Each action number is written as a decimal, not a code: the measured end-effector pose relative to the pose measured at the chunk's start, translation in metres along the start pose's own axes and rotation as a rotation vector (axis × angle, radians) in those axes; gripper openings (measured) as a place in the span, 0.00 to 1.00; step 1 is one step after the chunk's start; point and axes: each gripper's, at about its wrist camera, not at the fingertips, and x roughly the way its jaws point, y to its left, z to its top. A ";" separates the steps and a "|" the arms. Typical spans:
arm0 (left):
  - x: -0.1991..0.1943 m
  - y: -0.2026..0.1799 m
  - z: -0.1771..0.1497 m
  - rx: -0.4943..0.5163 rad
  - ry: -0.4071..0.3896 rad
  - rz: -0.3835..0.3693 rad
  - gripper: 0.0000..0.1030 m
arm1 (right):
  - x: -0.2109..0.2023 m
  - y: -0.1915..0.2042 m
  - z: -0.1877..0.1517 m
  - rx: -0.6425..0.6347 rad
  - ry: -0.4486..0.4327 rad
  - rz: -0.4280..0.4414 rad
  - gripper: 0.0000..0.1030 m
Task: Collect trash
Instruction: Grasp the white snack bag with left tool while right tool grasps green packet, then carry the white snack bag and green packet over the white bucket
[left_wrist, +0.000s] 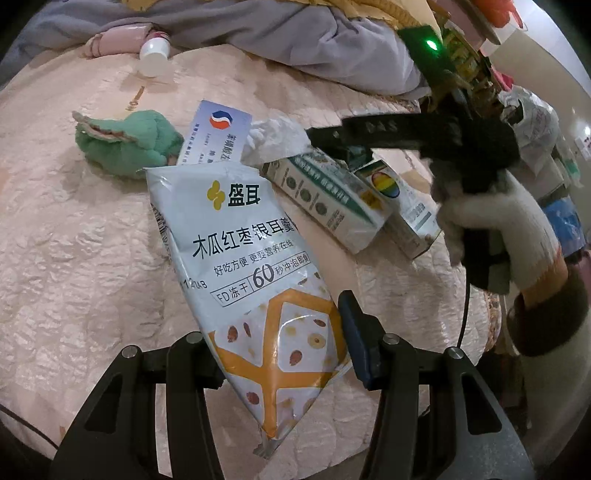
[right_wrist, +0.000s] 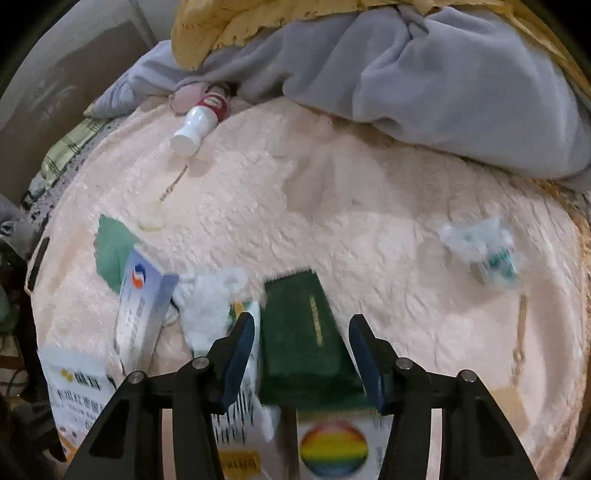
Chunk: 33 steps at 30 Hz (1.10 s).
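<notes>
You are working over a bed (right_wrist: 369, 192) with a pale pink quilted cover and a grey blanket (right_wrist: 424, 74) heaped beyond the fingers. Your left gripper (left_wrist: 277, 354) has its fingers clamped on the lower end of a printed food pouch (left_wrist: 236, 236), which rises away from them. It looks light, thin and slick, and crumples easily, so keep hold near the sealed edge.

Your right gripper (right_wrist: 301, 354) has its fingers apart, either side of a dark green carton (right_wrist: 299, 332); I judge the pads are not pressing yet. A second carton (right_wrist: 334, 443) with a rainbow disc lies nearer you, below the fingers. Both look like stiff, light cardboard that would dent under a hard squeeze; take the flat sides.

The right view alone shows a crumpled wrapper (right_wrist: 480, 247) well off to the right of the fingers and a small bottle's (right_wrist: 199, 118) red label. The left view alone shows your gloved right hand (left_wrist: 498, 229) and a green plush toy (left_wrist: 125, 140).
</notes>
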 end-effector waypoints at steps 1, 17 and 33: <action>0.001 0.000 0.000 0.001 0.004 -0.003 0.48 | 0.002 -0.001 0.003 0.002 0.010 -0.009 0.49; 0.002 -0.002 0.001 0.006 0.009 -0.040 0.48 | 0.006 -0.013 -0.010 -0.042 -0.031 -0.134 0.48; -0.016 -0.041 -0.006 0.058 -0.039 -0.060 0.48 | -0.106 0.005 -0.098 0.048 -0.254 -0.018 0.48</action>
